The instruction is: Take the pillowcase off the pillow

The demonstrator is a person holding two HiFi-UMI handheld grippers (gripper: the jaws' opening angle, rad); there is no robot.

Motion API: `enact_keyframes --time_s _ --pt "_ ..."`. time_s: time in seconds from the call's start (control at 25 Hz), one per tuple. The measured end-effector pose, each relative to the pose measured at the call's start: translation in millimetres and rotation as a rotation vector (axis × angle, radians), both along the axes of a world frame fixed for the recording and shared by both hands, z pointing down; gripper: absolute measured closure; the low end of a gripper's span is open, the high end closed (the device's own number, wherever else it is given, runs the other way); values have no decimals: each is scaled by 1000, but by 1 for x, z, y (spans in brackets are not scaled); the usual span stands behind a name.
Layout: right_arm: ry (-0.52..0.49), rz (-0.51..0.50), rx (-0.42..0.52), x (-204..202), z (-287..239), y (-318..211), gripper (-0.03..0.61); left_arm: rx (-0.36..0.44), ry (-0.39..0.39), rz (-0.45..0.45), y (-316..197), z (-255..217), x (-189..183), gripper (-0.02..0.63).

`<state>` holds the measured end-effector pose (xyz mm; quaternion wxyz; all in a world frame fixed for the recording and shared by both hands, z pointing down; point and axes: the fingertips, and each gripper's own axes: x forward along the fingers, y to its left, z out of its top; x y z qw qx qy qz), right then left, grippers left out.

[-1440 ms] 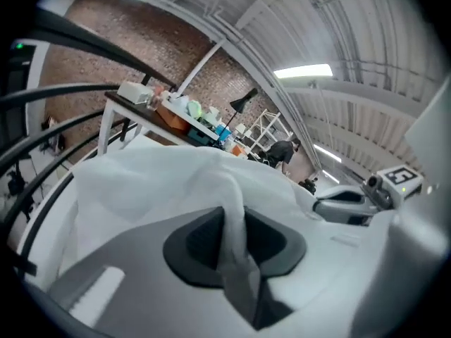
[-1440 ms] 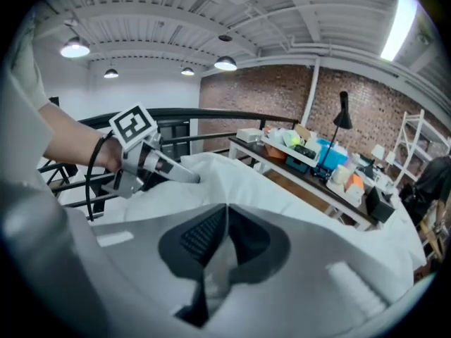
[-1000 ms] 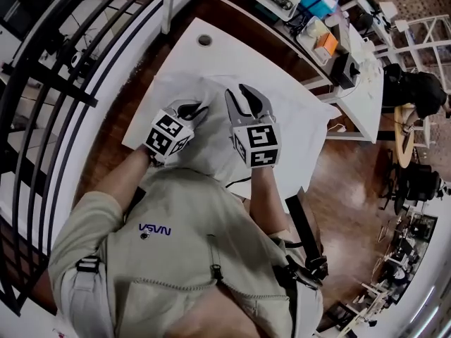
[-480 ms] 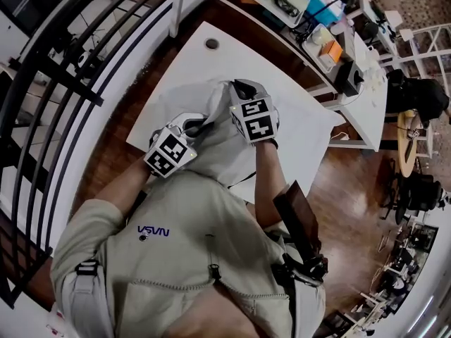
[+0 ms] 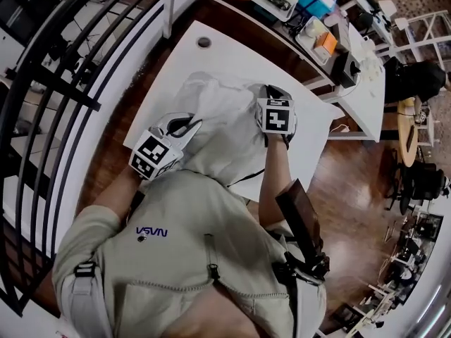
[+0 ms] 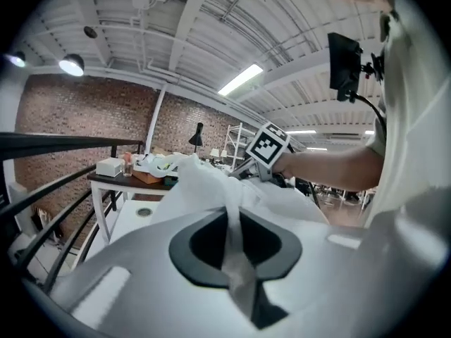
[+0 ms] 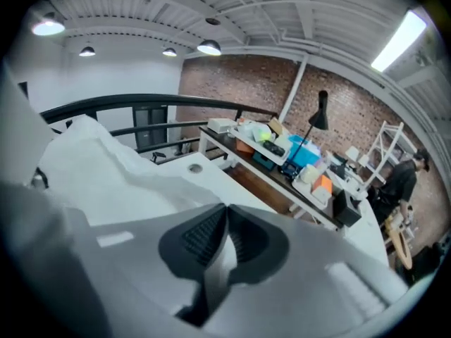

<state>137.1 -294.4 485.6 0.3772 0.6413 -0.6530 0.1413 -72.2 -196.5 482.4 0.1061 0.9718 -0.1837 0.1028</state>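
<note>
We have the left gripper (image 5: 189, 124) clamped on a thin strip of the white, crumpled pillowcase (image 5: 220, 122), mounded softly ahead of it; the right gripper (image 5: 272, 90) pinches a flat fold beside that mound.

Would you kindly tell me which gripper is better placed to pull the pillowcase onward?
Probably right: the right gripper looks shut on the pillowcase at its far edge, with table beyond. The left gripper, shut on a near fold by the body, suits anchoring.
</note>
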Motion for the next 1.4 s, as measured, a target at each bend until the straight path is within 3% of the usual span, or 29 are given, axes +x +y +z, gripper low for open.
enact_keyframes --time_s 0.08,0.2,0.28,0.4,0.6,0.76,0.84,1.04,1.28,1.4 --pt "-17 30 -20 5 10 12 569 -69 37 -27 -10 7 -5 581" --pt "-17 -9 -17 -5 18 12 568 -172 51 -88 -37 27 -5 580" --pt "-32 -42 -10 -20 16 10 553 -153 0 -119 -54 35 -4 569" --pt "-80 -87 35 -47 8 9 522 -47 -89 -147 -70 41 -6 538" --pt "-144 -109 123 -78 -3 33 515 -32 -78 -211 -69 39 -27 520" --pt "-207 -127 134 -106 -12 73 515 -81 -58 -258 -57 40 -48 575" --pt "-220 -139 133 -122 -14 94 515 -111 -47 -248 -48 38 -55 566" --pt "-225 -135 77 -157 0 136 515 -219 -33 -155 -13 47 -59 469" --pt "-204 -92 73 -185 10 155 515 -265 -65 -27 20 80 -63 463" --pt "-216 -120 62 -197 13 172 515 -264 -79 -29 29 80 -66 463"
